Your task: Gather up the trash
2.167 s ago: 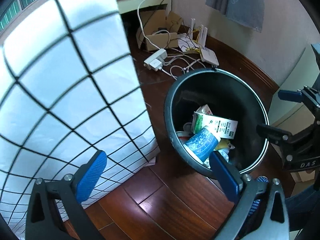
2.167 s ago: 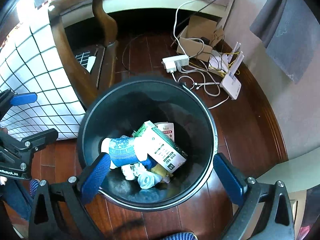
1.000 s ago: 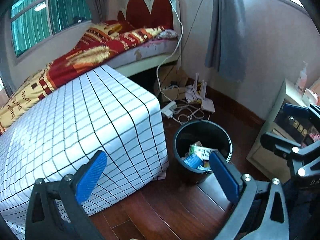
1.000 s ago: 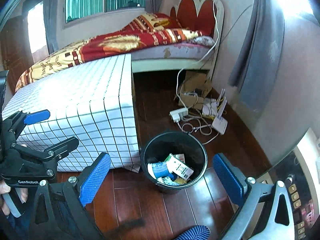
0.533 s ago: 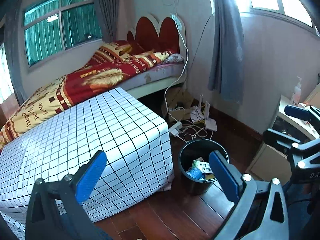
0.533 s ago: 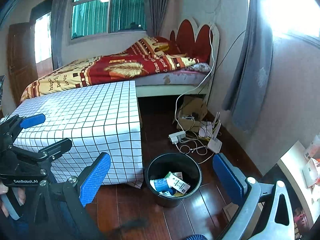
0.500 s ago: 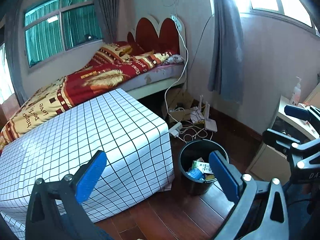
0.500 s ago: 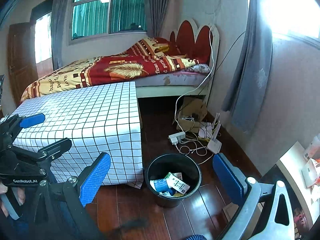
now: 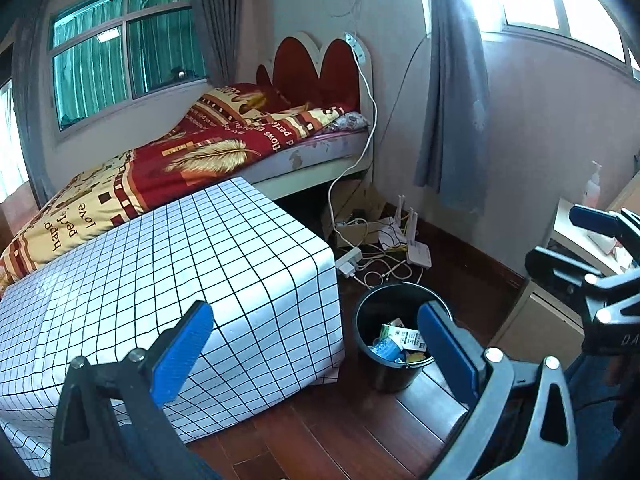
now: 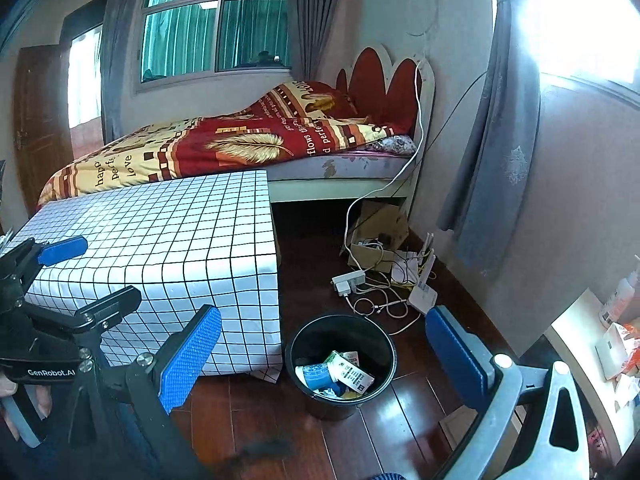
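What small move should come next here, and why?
Probably a slow sweep of both cameras across the floor to look for leftover litter. Both the left gripper and the right gripper are open and empty, the trash bin already holds a carton and a cup, and the checked tabletop shows nothing on it.

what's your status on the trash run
Left gripper and right gripper open, empty. Trash bin upright on floor beside checkered table, carton and cup inside. Nothing in the way.
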`<state>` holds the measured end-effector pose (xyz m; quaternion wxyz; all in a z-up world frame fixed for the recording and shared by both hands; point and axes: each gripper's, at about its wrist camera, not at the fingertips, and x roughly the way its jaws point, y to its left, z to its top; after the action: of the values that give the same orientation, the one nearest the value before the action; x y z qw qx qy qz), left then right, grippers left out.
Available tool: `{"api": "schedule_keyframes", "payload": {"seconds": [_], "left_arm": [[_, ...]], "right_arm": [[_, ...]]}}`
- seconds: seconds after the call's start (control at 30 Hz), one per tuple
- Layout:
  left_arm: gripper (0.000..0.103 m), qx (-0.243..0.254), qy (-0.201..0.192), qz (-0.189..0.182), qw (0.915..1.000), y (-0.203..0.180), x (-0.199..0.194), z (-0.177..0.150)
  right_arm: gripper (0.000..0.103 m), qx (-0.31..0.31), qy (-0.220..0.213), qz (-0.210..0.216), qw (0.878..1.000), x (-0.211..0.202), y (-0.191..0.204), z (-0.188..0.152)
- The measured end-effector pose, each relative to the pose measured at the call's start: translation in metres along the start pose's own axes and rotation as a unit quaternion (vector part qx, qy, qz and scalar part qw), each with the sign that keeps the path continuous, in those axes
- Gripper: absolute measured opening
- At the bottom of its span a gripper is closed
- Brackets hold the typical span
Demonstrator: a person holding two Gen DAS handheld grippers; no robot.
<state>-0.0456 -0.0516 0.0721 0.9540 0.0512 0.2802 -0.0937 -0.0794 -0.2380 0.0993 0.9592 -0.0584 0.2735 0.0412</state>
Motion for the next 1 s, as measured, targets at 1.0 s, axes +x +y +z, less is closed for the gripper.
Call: {"api": "schedule_keyframes", "payload": {"seconds": [1.0], "left_arm": [[0.103,0.01,-0.006,-0.007,0.9999,-0.0066,-0.0012,0.0043]], "right_arm": [[0.103,0.001,-0.007,-0.007,1.0,-0.0062,-0.0079,0.0032]]}}
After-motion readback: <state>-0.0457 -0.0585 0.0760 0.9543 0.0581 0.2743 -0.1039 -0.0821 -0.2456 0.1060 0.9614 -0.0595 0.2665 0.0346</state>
